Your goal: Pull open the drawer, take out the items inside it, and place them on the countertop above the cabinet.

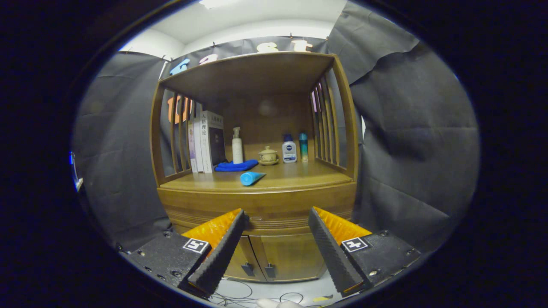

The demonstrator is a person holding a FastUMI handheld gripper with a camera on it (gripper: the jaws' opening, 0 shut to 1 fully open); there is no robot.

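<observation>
A wooden cabinet [257, 205] stands ahead of me, with its drawer front [274, 214] closed under the countertop [291, 175]. On the countertop lies a blue tube [251, 177] near the front edge. My gripper [277, 220] is open, with nothing between its fingers. It is held back from the cabinet, and its fingertips frame the drawer front and the two lower doors [274, 256]. What the drawer holds is hidden.
Further back on the countertop stand books [207, 141], a white pump bottle [236, 146], a folded blue cloth [236, 165], a small lidded cup [268, 156] and two bottles [295, 148]. Slatted sides and a top shelf enclose it. Cables lie on the floor below.
</observation>
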